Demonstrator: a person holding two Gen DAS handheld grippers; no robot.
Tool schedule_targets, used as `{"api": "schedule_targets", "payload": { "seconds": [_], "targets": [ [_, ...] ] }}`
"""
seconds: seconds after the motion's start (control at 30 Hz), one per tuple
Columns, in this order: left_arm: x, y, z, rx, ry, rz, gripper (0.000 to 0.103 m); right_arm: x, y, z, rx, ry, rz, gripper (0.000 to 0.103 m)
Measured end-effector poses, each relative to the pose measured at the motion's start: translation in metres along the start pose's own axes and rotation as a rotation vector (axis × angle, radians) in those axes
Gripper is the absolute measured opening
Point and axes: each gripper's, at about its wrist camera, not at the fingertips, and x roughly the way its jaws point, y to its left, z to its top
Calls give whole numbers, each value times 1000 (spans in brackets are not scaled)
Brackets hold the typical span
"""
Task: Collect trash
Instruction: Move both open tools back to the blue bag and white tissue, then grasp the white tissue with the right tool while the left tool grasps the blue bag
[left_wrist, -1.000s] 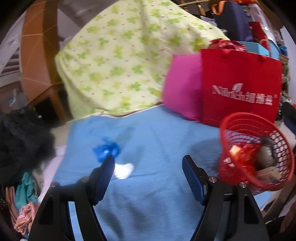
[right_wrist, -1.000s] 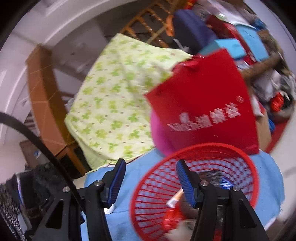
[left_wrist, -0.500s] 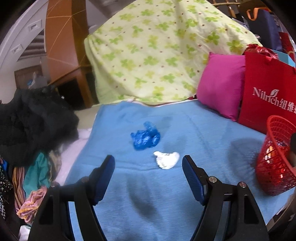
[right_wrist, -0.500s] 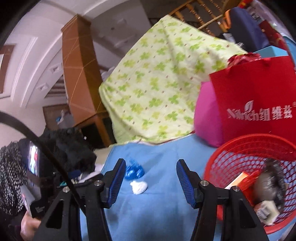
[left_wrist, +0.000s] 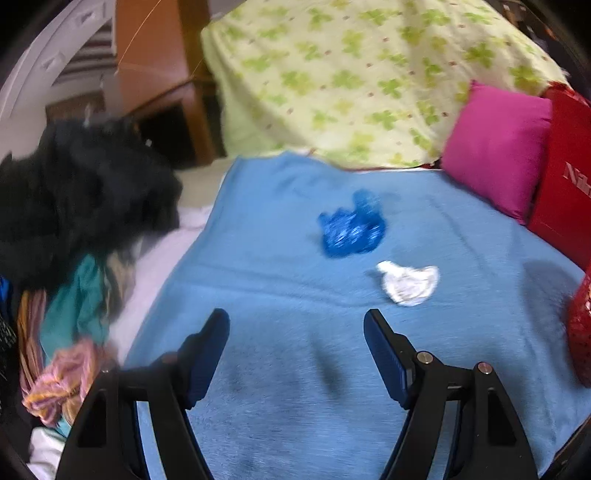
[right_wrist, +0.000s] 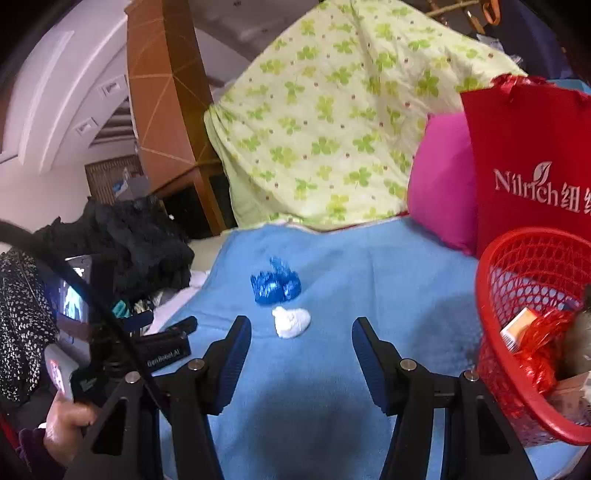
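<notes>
A: Where is the trash that is left to be collected?

B: Two pieces are seen on the blue blanket (left_wrist: 280, 369) of the bed, near its middle: a crumpled blue plastic wrapper (left_wrist: 351, 229) and, just beside it toward the near edge, a white paper wad (left_wrist: 408, 282). The red basket (right_wrist: 532, 332), already holding some rubbish, stands at the right edge of the blanket.

A: How are the tongs held?

B: Both the left tongs (left_wrist: 296, 352) and the right tongs (right_wrist: 301, 356) are held apart, with nothing between them, and neither piece is touched.

A: How is each piece expected to handle?

B: Both are judged very light and soft. The wrapper is likely slippery and springy, so it should be pinched across its bunched middle. The wad should compress easily and can be taken across its thickest part. The blanket may be caught along with either piece if the tongs are pressed in too deep.
</notes>
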Motion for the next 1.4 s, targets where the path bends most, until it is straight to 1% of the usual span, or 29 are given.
{"api": "schedule_targets", "payload": {
  "seconds": [0.1, 0.2, 0.3, 0.47, 0.57, 0.63, 0.73, 0.8, 0.87, 0.97, 1.07, 1.13, 1.17, 1.2, 1.23, 1.3, 1.33, 1.4],
  "targets": [
    [19, 15, -6, -36, 43, 8, 76, 11, 2, -2, 1, 42, -6, 61],
    [34, 23, -7, -61, 82, -1, 76, 22, 5, -6, -3, 81, -6, 61],
    [44, 26, -7, -59, 99, -1, 76, 37, 9, -6, -21, 118, -8, 61],
    [61, 30, -5, -66, 126, 9, 76, 73, 10, -5, -15, 201, 1, 61],
    [71, 31, -3, -46, 130, 30, 76, 106, 8, -1, -1, 253, 18, 61],
    [81, 31, -1, -35, 140, 45, 76, 128, 7, 3, 8, 269, 30, 61],
    [95, 30, 1, -13, 153, 69, 76, 164, -1, 9, 71, 290, 70, 61],
    [104, 30, 3, -9, 166, 71, 76, 191, -11, 8, 151, 340, 93, 61],
    [111, 31, 5, -19, 179, 73, 76, 210, -18, 7, 206, 362, 108, 60],
    [118, 34, 7, -47, 191, 60, 76, 232, -26, 8, 293, 368, 133, 60],
    [122, 34, 8, -40, 193, 64, 76, 254, -30, 5, 381, 395, 165, 60],
    [125, 34, 7, -33, 192, 68, 76, 269, -29, 1, 407, 424, 164, 60],
    [126, 34, 8, -32, 191, 70, 76, 276, -26, -2, 405, 445, 144, 58],
    [127, 34, 8, -34, 188, 71, 76, 281, -23, -5, 405, 460, 132, 53],
    [128, 35, 8, -38, 183, 69, 76, 287, -19, -8, 403, 478, 125, 39],
    [130, 38, 11, -50, 174, 67, 76, 290, -14, -11, 386, 490, 97, 36],
    [131, 39, 12, -57, 169, 66, 76, 289, -12, -11, 379, 483, 91, 32],
    [133, 41, 15, -72, 156, 57, 76, 285, -11, -9, 372, 476, 91, 31]
  ]
}}
